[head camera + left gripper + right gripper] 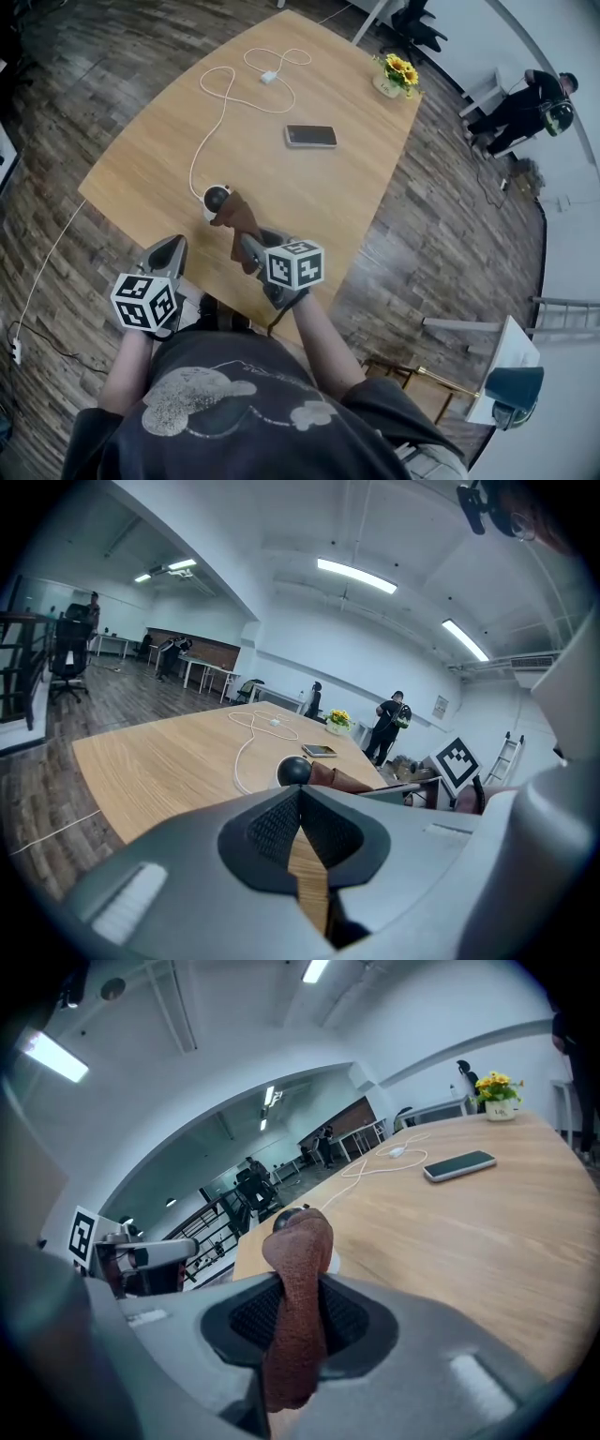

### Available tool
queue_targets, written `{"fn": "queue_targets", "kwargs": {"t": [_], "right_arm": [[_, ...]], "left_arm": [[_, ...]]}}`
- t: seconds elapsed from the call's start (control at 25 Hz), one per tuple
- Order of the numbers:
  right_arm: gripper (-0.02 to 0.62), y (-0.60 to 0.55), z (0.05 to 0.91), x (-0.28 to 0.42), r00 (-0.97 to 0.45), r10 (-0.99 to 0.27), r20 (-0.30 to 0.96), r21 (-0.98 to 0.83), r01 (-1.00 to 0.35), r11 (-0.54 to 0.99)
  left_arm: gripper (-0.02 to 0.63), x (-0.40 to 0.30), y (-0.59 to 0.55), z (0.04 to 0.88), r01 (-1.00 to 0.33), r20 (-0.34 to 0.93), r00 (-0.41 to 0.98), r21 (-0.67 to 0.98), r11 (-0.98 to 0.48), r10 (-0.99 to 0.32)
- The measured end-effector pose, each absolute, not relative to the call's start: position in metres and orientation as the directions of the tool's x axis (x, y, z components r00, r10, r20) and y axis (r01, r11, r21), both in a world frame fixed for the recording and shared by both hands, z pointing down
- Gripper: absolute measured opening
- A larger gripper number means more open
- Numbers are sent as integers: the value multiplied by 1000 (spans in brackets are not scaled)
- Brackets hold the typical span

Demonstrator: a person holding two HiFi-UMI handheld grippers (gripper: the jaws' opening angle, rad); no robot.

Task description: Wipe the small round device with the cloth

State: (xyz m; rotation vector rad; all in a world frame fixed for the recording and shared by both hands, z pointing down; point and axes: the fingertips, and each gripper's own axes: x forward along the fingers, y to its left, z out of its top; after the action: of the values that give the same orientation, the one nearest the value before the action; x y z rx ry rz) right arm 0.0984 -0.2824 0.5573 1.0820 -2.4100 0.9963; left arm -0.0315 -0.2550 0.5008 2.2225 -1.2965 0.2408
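The wooden counter (pixel 309 187) is carrying the small round device (pixel 217 198) near its close edge. The right gripper (pixel 251 246) is clamping the brown cloth (pixel 240 217) just on the person's side of the device, and the cloth's far end appears to be touching it. The left gripper (pixel 172 251) is hovering clenched on nothing, nearer the person than the device and to its left. A phone (pixel 310 136) is lying beyond the device, well apart.

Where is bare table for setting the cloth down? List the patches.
Free: the wide stretch between the phone and the near-right table edge; the strip left of the cable. Crowded: near edge, round the small round device, cloth and right gripper.
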Motion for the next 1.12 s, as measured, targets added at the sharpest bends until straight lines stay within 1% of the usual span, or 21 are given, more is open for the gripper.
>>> {"fn": "queue_targets", "kwargs": {"t": [0.2,0.48,0.68,0.8,0.96,1.12], "right_arm": [[75,-281,582,98,-653,-504,565,-511,-757,407],[75,-268,617,104,-623,-454,637,-508,-783,359],[75,-267,604,115,-609,-484,628,-481,-793,373],[75,-274,585,128,-595,-537,598,-460,-803,379],[75,-292,546,142,-596,-623,507,-477,-796,372],[75,-319,510,143,-609,-670,424,-475,-780,408]], "left_arm": [[18,-34,-252,502,-852,418,512,360,-381,-750],[18,-30,-254,501,-848,416,518,362,-386,-748],[18,-25,-257,500,-844,410,524,367,-391,-747],[18,-23,-258,500,-842,410,528,369,-394,-743],[18,-23,-262,500,-838,410,535,368,-403,-739],[18,-19,-271,497,-832,402,545,367,-416,-735]]}}
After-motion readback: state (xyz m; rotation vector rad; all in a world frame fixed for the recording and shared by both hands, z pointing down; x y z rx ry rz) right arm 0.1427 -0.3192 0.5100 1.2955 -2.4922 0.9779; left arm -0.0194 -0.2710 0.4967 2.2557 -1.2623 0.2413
